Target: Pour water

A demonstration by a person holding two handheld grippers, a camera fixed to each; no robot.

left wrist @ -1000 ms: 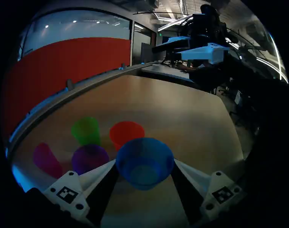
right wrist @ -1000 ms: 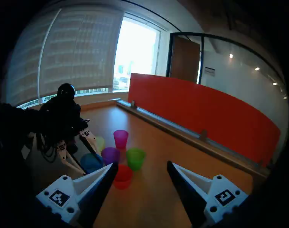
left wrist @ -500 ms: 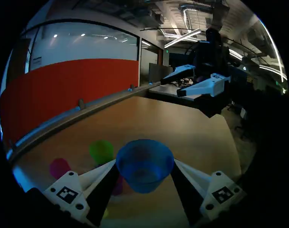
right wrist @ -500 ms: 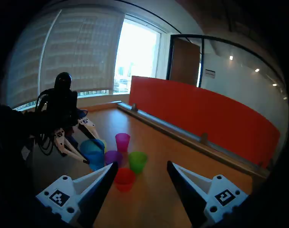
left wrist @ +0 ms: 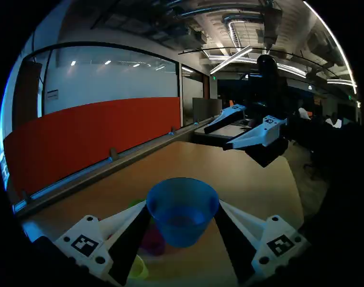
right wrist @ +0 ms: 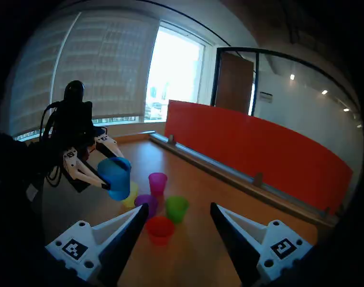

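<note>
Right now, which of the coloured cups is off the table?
The blue cup, gripped by the left gripper above the table; the red, green, purple, pink and yellow cups stand on it.

The left gripper view is dim and bluish. Its light comes from long white ceiling strip lights [left wrist: 232, 53] at upper right, and small spots reflect in the frosted glass wall panel [left wrist: 110, 79]. The translucent blue plastic cup [left wrist: 182, 210] at lower centre is sharp and glows faintly. The right gripper view is brighter: the tall daylight window [right wrist: 177, 76] at upper centre is blown out white, the pale roller blind [right wrist: 100, 67] glows, and the orange-brown wooden tabletop [right wrist: 196, 182] has a soft sheen. The left side of that frame sinks to backlit near-black. Straight lines bow toward the edges of both frames.
</note>
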